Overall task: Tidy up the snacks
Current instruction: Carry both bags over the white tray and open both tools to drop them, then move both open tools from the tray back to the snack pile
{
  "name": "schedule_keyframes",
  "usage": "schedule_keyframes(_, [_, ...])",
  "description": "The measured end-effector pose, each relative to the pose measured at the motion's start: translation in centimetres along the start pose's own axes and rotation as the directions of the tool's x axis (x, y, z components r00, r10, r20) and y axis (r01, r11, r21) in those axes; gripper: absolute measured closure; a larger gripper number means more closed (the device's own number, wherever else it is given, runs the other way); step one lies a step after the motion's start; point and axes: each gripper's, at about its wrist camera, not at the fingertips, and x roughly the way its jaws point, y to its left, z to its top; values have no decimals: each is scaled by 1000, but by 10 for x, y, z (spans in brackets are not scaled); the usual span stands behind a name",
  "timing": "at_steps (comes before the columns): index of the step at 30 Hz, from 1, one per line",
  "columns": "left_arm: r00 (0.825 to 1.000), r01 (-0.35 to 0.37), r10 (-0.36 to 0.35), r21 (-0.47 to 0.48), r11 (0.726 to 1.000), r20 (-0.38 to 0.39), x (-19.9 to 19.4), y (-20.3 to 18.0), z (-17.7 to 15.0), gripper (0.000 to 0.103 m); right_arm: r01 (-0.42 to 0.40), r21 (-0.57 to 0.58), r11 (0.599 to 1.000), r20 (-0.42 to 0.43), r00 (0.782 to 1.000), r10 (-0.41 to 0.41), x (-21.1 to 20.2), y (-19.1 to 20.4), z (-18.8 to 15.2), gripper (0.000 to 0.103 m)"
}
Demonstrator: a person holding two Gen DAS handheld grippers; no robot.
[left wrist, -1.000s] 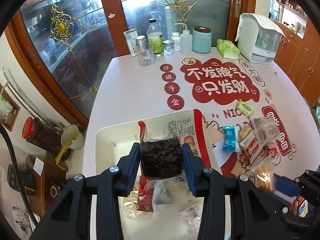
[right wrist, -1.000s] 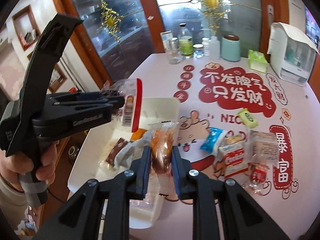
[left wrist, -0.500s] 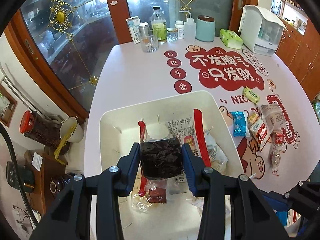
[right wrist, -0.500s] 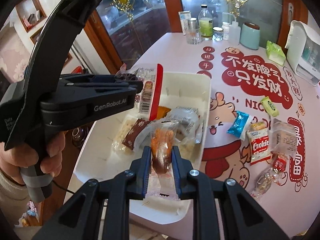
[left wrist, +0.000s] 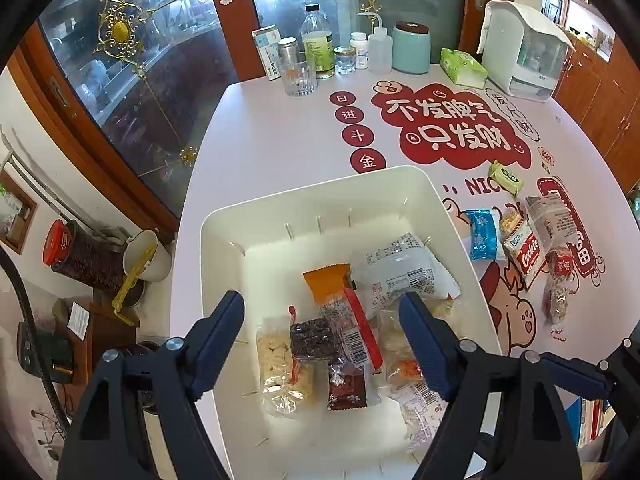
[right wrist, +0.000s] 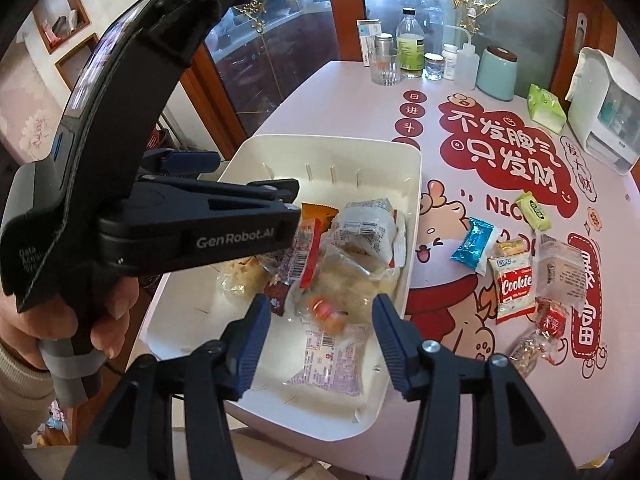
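Observation:
A white bin (left wrist: 312,200) (right wrist: 328,148) at the table's left edge holds several snack packets. My left gripper (left wrist: 322,316) is open above it, over a dark packet with a red strip (left wrist: 316,338). It also shows in the right wrist view (right wrist: 294,200), with its jaws apart. My right gripper (right wrist: 318,314) is open above the bin, over a clear packet with orange contents (right wrist: 332,312). On the table to the right of the bin lie a blue packet (left wrist: 482,234) (right wrist: 472,244), a Cookie packet (left wrist: 528,254) (right wrist: 514,286) and a green candy (left wrist: 506,172) (right wrist: 532,210).
Bottles, a glass (left wrist: 298,76) and a teal canister (left wrist: 410,48) stand at the table's far edge. A white dispenser (left wrist: 524,50) and a green tissue pack (left wrist: 462,68) are at the far right. A glass cabinet runs along the left.
Both grippers have opened. The dark packet has dropped from the left gripper and the orange packet from the right gripper; both now lie in the bin.

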Motion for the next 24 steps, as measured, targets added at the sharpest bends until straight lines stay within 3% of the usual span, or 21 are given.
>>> schedule_keyframes(24, [998,54,-54,-3,999,11,-5,-27,13,23,39,76,996,57,997,-44,-20,-33,-3,49])
